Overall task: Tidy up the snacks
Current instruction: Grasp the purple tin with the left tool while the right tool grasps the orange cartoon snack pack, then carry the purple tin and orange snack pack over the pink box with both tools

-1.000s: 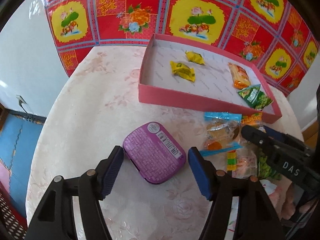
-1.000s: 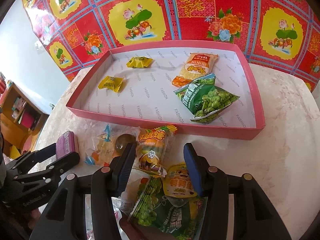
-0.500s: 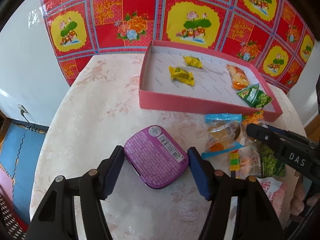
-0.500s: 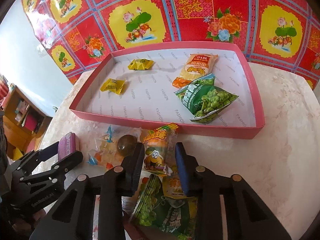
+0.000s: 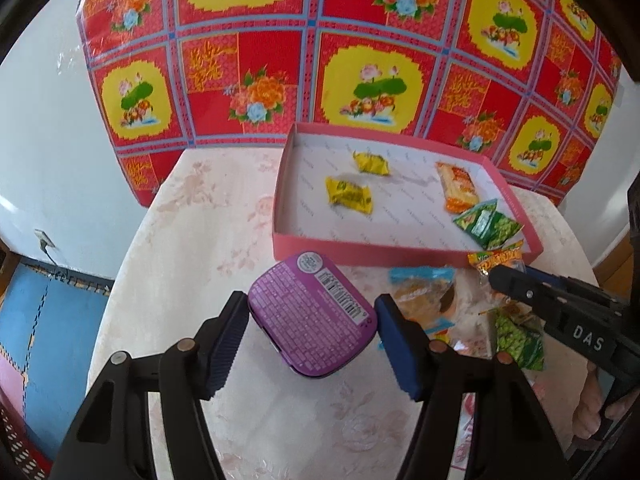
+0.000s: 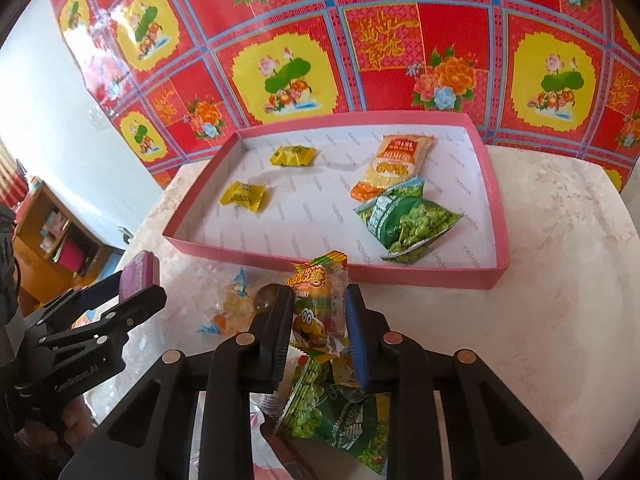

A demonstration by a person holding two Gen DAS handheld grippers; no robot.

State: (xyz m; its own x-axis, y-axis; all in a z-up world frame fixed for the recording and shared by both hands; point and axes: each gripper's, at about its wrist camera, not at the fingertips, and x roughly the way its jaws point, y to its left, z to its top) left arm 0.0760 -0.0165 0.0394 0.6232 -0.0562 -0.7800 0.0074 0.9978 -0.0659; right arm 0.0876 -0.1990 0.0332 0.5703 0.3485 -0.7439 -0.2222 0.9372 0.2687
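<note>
A glossy printed finish is shown by the purple tin (image 5: 312, 314). Shiny crinkled film is seen on the gummy packet (image 6: 318, 308). The pink tray (image 6: 496, 216) looks like matt card lined with printed paper. The table (image 6: 560, 280) is covered in smooth, faintly patterned cloth.

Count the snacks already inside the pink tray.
4: two yellow candies on its left side, an orange packet and a green pea bag on its right; none looks hidden in the tray.
</note>
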